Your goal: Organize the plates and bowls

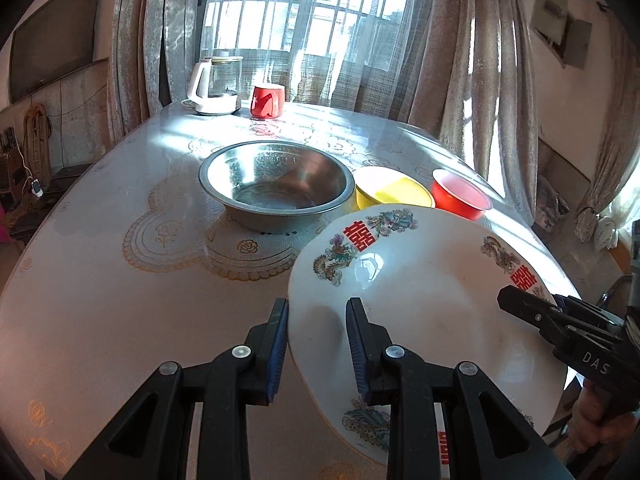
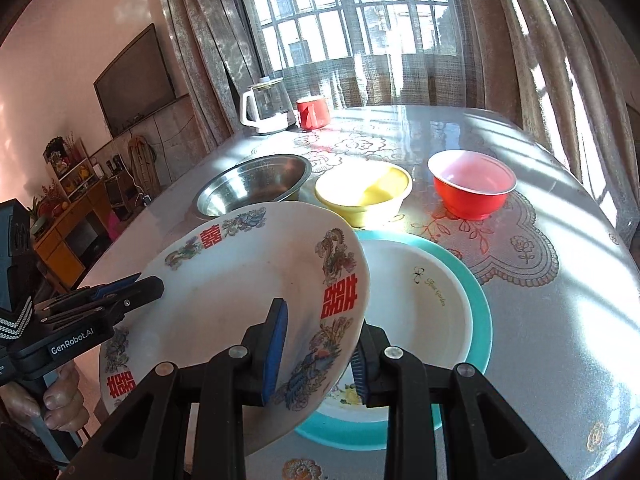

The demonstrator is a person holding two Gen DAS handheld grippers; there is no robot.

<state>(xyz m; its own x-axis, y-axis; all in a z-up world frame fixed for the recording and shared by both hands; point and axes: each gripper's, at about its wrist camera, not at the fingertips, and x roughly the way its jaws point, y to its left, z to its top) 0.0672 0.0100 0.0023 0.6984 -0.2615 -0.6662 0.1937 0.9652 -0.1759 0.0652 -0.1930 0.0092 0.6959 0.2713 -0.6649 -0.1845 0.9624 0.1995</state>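
Note:
A white plate [image 1: 420, 300] with red characters and dragon patterns hangs tilted above the table, held from both sides. My left gripper [image 1: 317, 306] is shut on its left rim, one pad above and one below. My right gripper [image 2: 320, 330] is shut on the opposite rim of the same plate [image 2: 240, 288]. Each gripper also shows in the other's view: the right gripper [image 1: 508, 298] and the left gripper [image 2: 154, 283]. Beyond stand a steel bowl [image 1: 276, 184], a yellow bowl [image 1: 392, 192] and a red bowl [image 1: 460, 196]. A white plate [image 2: 416, 312] lies on a teal plate [image 2: 482, 312] under the lifted one.
A glass kettle [image 1: 216, 84] and a red mug [image 1: 267, 101] stand at the table's far edge by the curtained window. The round table [image 1: 120, 280] wears a lace-patterned cover. A hand [image 2: 60, 400] grips the left tool's handle.

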